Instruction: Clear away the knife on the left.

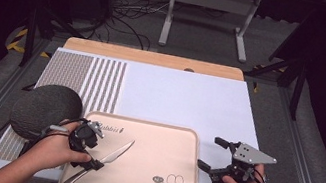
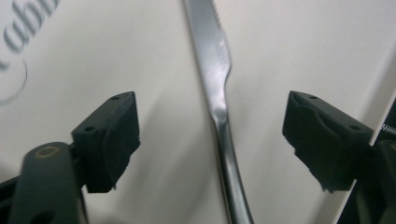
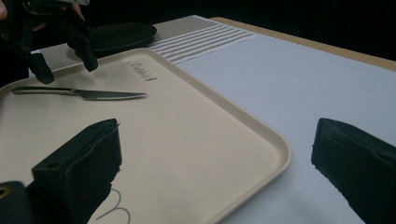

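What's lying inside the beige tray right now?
A table knife lies flat in the tray, between the open left gripper jaws. A printed rabbit shows too. The left hand covers the tray's near-left corner.

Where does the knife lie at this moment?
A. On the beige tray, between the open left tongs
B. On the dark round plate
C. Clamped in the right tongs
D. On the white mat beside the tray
A: the knife lies flat on the beige tray, with the left tongs standing open on either side of its handle, pads clear of it.
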`<state>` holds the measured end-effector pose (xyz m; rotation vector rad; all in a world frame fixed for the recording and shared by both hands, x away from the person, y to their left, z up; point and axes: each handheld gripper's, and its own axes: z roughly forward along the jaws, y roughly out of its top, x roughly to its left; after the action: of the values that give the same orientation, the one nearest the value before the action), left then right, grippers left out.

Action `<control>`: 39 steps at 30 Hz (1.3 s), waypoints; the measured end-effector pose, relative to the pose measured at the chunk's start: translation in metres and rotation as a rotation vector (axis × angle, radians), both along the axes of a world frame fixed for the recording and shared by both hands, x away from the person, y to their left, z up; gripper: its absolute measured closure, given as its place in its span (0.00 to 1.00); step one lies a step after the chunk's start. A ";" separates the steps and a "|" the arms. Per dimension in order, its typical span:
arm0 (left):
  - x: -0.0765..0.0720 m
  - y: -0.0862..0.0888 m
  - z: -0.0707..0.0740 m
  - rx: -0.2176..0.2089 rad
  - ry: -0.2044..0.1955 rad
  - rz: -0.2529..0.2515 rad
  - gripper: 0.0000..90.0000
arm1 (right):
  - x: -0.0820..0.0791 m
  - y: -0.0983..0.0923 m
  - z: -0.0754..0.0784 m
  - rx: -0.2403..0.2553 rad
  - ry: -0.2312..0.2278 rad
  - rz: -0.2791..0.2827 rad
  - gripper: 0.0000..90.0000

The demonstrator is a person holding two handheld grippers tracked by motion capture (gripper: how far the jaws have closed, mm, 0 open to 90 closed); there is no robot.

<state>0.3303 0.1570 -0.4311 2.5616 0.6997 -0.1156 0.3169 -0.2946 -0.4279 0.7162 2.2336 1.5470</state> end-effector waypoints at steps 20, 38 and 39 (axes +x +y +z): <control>-0.006 -0.018 -0.009 -0.014 -0.056 -0.247 1.00 | 0.000 0.000 0.000 0.002 -0.001 0.001 0.03; -0.004 -0.016 -0.018 0.019 -0.034 -0.251 1.00 | 0.000 0.000 0.000 -0.002 -0.001 0.002 0.03; -0.004 -0.015 -0.018 0.020 -0.034 -0.247 1.00 | 0.000 0.000 0.000 -0.003 -0.001 0.002 0.03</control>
<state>0.3260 0.1415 -0.4491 2.6529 0.3715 -0.1465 0.3169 -0.2949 -0.4280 0.7130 2.2358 1.5447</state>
